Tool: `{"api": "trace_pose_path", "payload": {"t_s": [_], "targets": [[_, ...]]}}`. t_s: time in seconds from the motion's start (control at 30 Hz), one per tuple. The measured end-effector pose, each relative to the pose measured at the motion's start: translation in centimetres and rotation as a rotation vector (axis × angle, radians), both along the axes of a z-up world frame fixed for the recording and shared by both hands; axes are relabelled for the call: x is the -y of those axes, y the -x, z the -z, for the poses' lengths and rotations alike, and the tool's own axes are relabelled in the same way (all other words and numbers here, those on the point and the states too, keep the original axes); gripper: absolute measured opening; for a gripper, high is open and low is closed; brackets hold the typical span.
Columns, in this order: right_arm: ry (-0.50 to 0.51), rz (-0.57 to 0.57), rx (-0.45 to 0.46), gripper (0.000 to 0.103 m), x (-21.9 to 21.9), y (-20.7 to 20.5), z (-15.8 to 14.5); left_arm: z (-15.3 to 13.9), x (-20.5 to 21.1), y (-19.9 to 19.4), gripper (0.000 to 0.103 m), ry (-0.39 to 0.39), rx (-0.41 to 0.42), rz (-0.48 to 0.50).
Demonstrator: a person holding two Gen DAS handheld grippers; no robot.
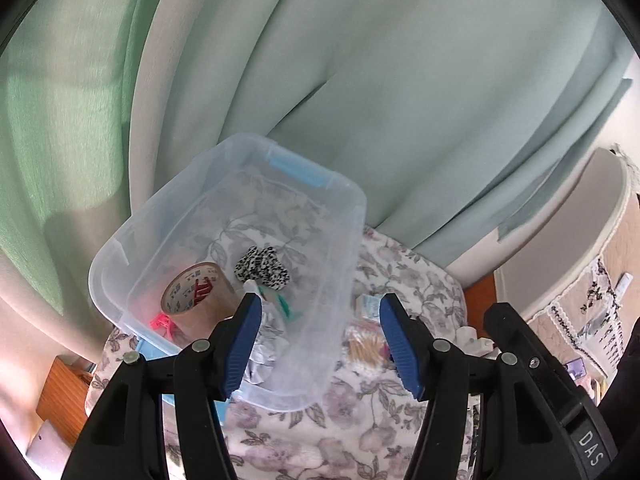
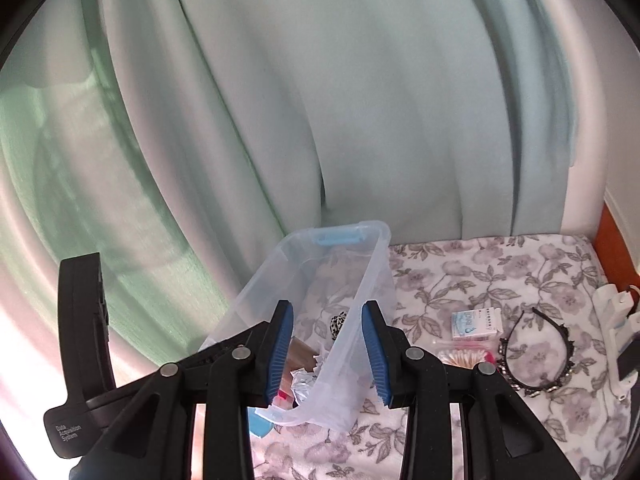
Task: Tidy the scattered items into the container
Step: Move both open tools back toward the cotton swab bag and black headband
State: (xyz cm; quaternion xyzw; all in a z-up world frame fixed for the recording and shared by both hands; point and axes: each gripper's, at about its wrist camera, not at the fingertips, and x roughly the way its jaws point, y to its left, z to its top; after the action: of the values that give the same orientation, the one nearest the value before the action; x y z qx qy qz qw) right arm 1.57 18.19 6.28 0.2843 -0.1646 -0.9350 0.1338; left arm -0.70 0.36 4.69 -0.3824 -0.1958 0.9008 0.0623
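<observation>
A clear plastic container [image 1: 168, 216] with a blue handle stands on the floral cloth. It holds a brown tape roll [image 1: 196, 292], a black-and-white scrunchie [image 1: 262, 266], crumpled white paper [image 1: 266, 344] and a pink clip [image 1: 160, 322]. My left gripper [image 1: 321, 304] is open at the container's near right wall. My right gripper [image 2: 328, 308] is open too, with the container's right wall [image 2: 360, 312] standing between its fingers, not pinched. On the cloth to the right lie a small white-and-blue box [image 2: 476, 322], a bag of cotton swabs [image 2: 464, 354] and a black studded headband [image 2: 536, 354].
Pale green curtains [image 2: 320, 100] hang close behind the container. A white power strip [image 2: 616, 320] lies at the cloth's right edge beside an orange wooden edge [image 2: 612, 248]. The left gripper's black body [image 2: 80, 340] shows at the left of the right wrist view.
</observation>
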Motion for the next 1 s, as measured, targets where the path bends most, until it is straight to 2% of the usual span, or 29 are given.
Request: {"api": "trace_pose_path", "payload": {"t_s": [0.23,0.67,1.0], "targets": [[0.039,0.084,-0.012,0.043,-3.7,-3.3,-0.8,-2.9,-2.6,-2.8,0.064,0.026,-0.07,0.025],[0.103,0.17,-0.084,0.049,-9.1,-8.7,-2.1,-5.7,-7.7,-5.9,0.065,0.098,-0.133,0.111],[0.144,0.224,-0.096,0.05,-12.4,-10.4,-1.6,-5.3,-11.0,-6.0,0.069,0.148,-0.129,0.168]]}}
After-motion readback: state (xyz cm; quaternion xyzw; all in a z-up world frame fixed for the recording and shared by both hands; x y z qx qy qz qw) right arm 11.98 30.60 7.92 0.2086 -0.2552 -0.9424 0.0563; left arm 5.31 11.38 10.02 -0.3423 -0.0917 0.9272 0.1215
